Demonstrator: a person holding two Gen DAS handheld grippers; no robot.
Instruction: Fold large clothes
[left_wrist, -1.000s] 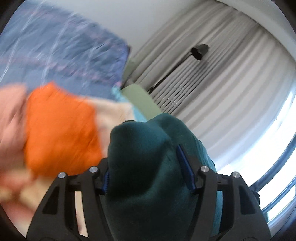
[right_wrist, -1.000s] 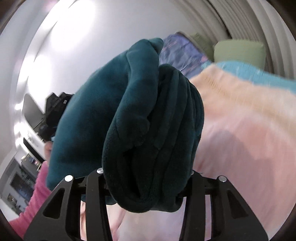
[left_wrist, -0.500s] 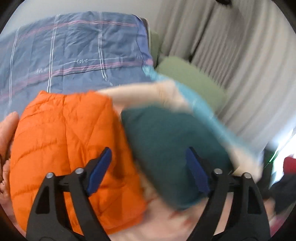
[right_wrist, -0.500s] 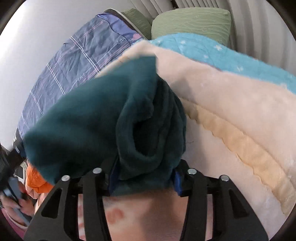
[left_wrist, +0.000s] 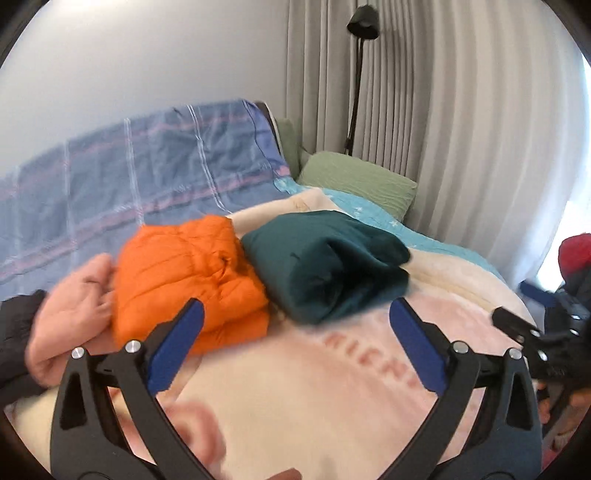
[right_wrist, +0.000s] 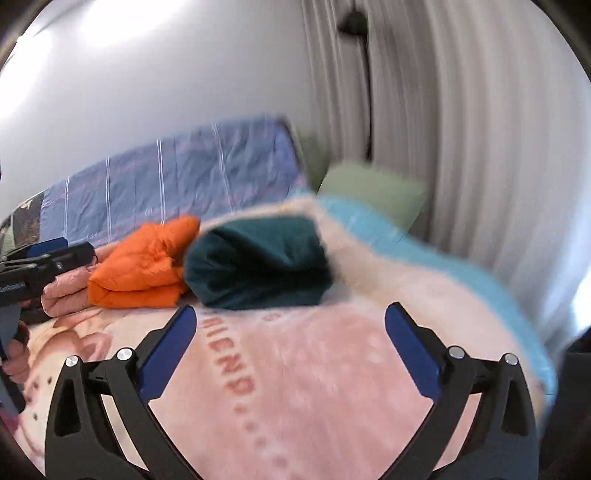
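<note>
The folded dark green garment (left_wrist: 325, 266) lies on the pink blanket (left_wrist: 332, 398) of the bed, at the centre of both wrist views. It is a thick bundle, its rolled edge turned toward the cameras. Touching it on the left is a folded orange puffer jacket (left_wrist: 188, 273), and further left of that sits a pink folded garment (left_wrist: 70, 306).

The left gripper (left_wrist: 295, 339) hangs over the blanket in the lower part of its frame, its jaws spread wide and holding nothing; the green bundle lies beyond the blue pads. The right gripper (right_wrist: 290, 341) has its jaws equally wide apart and empty, also short of the bundle. In the right wrist view the left gripper shows at the left edge.

Behind the pile, a blue striped quilt (left_wrist: 140, 184) fills the upper left, a green pillow (left_wrist: 358, 181) lies beside pale curtains (left_wrist: 443, 129), and a black lamp (left_wrist: 364, 26) stands above.
</note>
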